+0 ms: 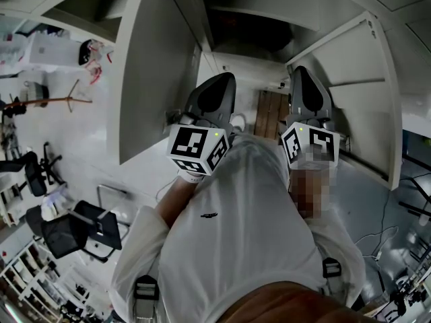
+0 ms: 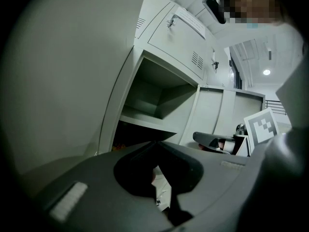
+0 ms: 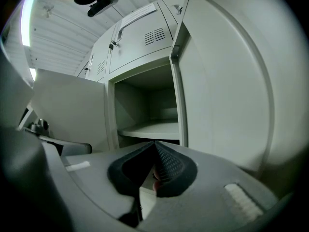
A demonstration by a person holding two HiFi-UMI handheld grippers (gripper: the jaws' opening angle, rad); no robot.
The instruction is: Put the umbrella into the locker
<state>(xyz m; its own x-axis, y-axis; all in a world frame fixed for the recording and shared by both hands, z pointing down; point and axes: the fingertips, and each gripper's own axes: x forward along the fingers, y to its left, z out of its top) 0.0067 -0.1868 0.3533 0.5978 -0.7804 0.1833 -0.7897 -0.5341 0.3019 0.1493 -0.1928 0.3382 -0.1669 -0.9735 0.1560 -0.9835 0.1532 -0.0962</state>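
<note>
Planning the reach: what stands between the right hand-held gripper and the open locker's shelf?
Nothing: in the right gripper view, the stretch from the shut right hand-held gripper to the locker shelf is bare.

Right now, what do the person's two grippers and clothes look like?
The left gripper and right gripper are matching dark grey plastic shells, with black textured pads inside the jaws. Each carries a white cube printed with black square markers. The person wears a white top with black buckled straps.
</note>
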